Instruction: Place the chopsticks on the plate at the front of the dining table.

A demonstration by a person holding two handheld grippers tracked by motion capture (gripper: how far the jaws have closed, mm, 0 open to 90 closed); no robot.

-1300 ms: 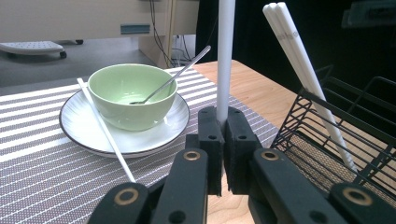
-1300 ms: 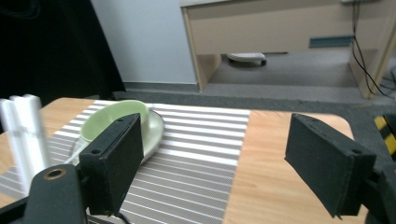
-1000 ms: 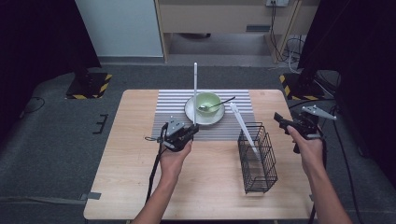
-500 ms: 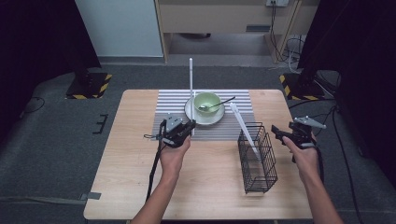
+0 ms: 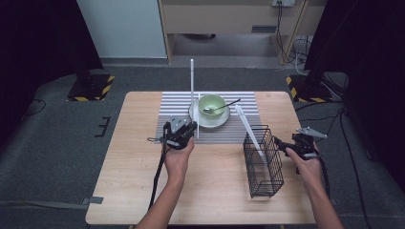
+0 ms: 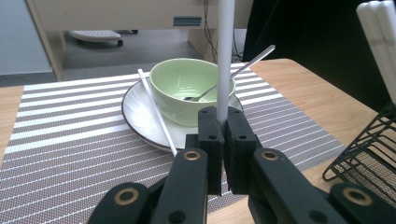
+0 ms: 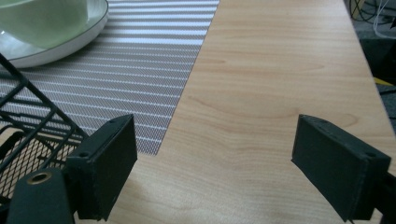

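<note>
One slim white chopstick (image 6: 225, 56) stands upright, clamped in the left hand-held gripper (image 6: 223, 140).

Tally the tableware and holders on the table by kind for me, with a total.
White chopsticks: 3, one upright in the left gripper, one on the plate, one leaning in the basket
Green bowl: 1
Spoon: 1
Plate: 1
Striped placemat: 1
Black wire basket: 1
Total: 8

Lighting: even, overhead, table (image 5: 143, 191) bright; surroundings dark. Shadows soft. Near jaws slightly blurred in both gripper views.
</note>
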